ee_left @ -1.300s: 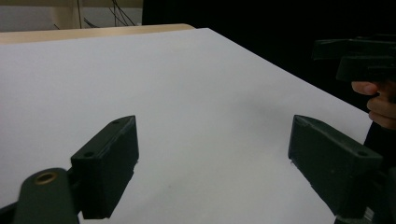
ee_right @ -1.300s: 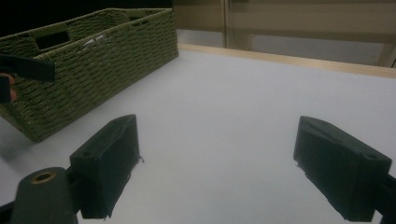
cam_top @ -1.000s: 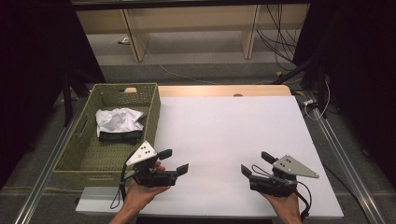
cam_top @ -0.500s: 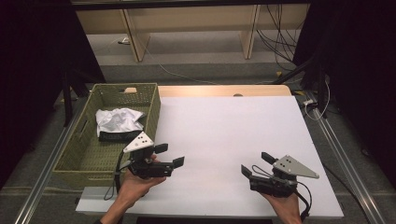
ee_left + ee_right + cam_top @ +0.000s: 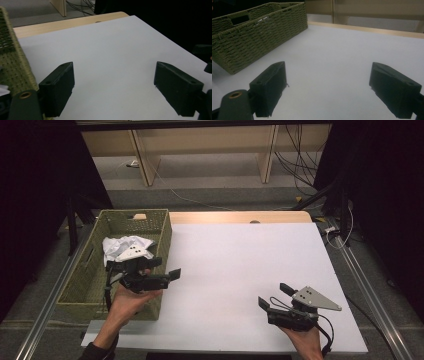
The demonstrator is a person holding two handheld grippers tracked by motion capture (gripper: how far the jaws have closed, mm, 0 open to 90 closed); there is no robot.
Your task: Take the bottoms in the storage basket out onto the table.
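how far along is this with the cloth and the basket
Done: nothing yet by the look of it; the white cloth lies crumpled in the green basket. In hand: the left gripper hangs open over the basket's right rim, empty. The right gripper waits open above the table. Left: grasping the cloth.

High view: left gripper covers part of white crumpled item, identity indeterminate | basket cut by left edge in left gripper view | right hand cut by bottom edge
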